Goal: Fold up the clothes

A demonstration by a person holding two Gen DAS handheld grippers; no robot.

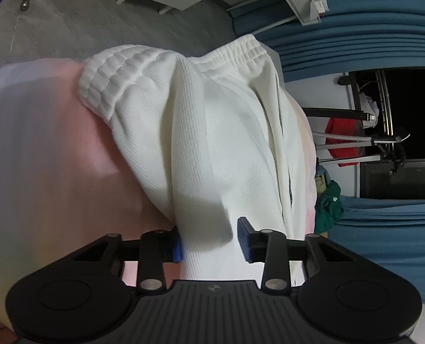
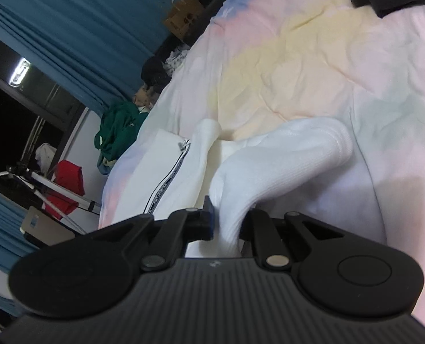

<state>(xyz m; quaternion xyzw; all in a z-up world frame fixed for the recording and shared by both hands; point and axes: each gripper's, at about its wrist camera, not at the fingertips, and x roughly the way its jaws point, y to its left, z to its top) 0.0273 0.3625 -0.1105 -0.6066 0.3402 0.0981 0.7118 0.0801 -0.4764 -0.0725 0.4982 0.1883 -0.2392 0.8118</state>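
White ribbed trousers lie rumpled on the pastel bed cover; the gathered elastic waistband sits bunched at the far end, toward the bed's edge; a dark-striped side seam runs along one leg; part of the fabric is lifted off the bed.

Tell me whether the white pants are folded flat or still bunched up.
Bunched, not folded: the white pants drape in loose ridges over the pastel bedspread, waistband crumpled, with each hand-held gripper pinching a fabric ridge.

white ribbed pants, pastel tie-dye bedspread
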